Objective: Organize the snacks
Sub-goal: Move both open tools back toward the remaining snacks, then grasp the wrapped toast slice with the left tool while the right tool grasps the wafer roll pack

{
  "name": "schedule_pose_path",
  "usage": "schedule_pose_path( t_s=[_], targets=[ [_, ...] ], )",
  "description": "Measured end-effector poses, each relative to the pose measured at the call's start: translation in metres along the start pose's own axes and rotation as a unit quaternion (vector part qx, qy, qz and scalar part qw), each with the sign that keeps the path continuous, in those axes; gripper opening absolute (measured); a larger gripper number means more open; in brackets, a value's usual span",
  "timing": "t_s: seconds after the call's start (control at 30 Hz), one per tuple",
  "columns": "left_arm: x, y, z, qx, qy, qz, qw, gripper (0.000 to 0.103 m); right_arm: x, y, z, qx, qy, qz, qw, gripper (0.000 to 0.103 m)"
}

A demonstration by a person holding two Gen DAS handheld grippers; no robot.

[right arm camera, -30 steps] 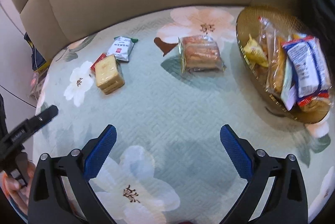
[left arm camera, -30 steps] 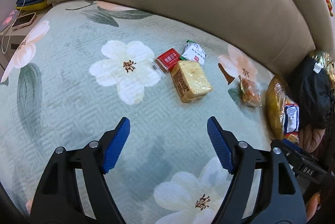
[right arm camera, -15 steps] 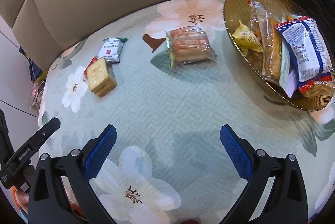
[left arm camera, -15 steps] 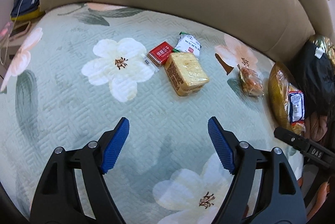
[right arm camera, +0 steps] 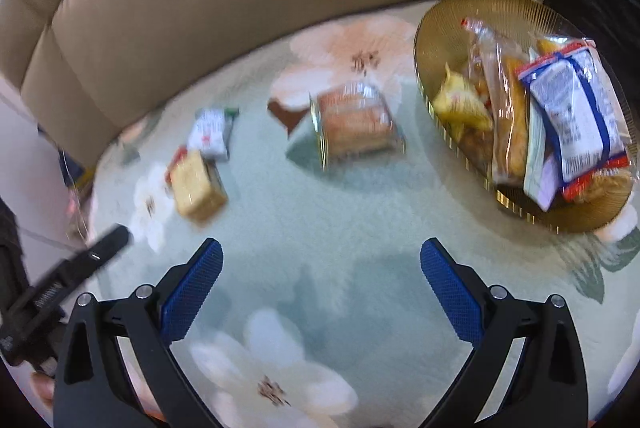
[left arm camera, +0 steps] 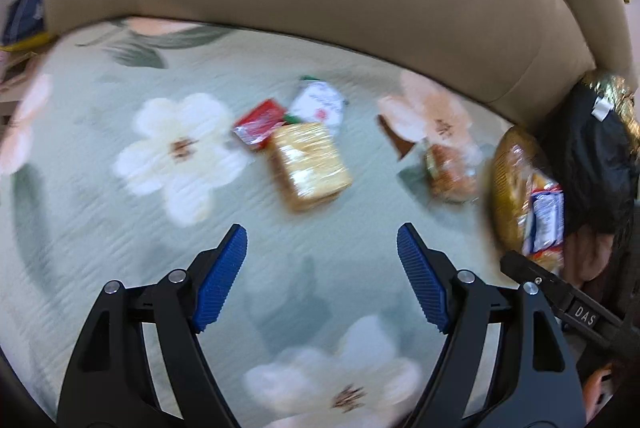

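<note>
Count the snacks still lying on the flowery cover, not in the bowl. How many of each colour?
Yellow, the clear-wrapped cracker block: 1
Red, the small flat packet: 1
White, the small packet with a green edge: 1
Orange-brown, the clear-wrapped pastry pack: 1
Total: 4

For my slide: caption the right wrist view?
Open right gripper above floral cushion, facing loose snacks and gold bowl.

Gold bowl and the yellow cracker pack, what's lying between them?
The clear-wrapped orange pastry pack, on the floral cover between gold bowl and yellow cracker pack; right wrist view.
</note>
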State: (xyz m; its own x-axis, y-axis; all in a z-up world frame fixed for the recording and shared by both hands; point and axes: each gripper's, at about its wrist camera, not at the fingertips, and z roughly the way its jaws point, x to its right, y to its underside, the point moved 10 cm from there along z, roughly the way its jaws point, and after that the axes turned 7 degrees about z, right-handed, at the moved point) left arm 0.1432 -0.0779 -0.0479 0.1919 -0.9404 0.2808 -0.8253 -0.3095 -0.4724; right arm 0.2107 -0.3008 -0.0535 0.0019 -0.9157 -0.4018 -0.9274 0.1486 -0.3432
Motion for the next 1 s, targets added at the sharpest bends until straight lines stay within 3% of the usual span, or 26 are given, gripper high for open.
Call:
schedule_pose_path(
  t_s=[0.17,0.37,0.67,0.8,0.87,1.0],
  targets=[
    [0.007,-0.019,0.042,-0.016,-0.033,0.037,0.9986,0.077,0.008,-0.022,0.035,0.001,0.016,0.103,0.995,0.098],
    [0.01,-0.025,0.082,-0.032,-0.046,0.055,0.9969,0.077,0.032,-0.029,0.081,0.072,0.062,0.166,0.982,0.098],
    [0.013,-0.031,0.105,-0.016,-0.095,0.097,0.9906,0.079,0.019,-0.061,0.116,0.118,0.082,0.12,0.982,0.098],
    [-0.001,-0.023,0.112,-0.028,-0.094,0.07,0.9927,0.078,0.015,-0.066,0.13,0.114,0.08,0.092,0.986,0.097],
    [-0.009,-0.02,0.113,-0.03,-0.088,0.053,0.9943,0.078,0.009,-0.064,0.134,0.112,0.085,0.063,0.988,0.081],
    [-0.011,-0.02,0.119,-0.032,-0.065,0.035,0.9967,0.077,-0.004,-0.059,0.132,0.107,0.072,0.04,0.991,0.077]
  ],
)
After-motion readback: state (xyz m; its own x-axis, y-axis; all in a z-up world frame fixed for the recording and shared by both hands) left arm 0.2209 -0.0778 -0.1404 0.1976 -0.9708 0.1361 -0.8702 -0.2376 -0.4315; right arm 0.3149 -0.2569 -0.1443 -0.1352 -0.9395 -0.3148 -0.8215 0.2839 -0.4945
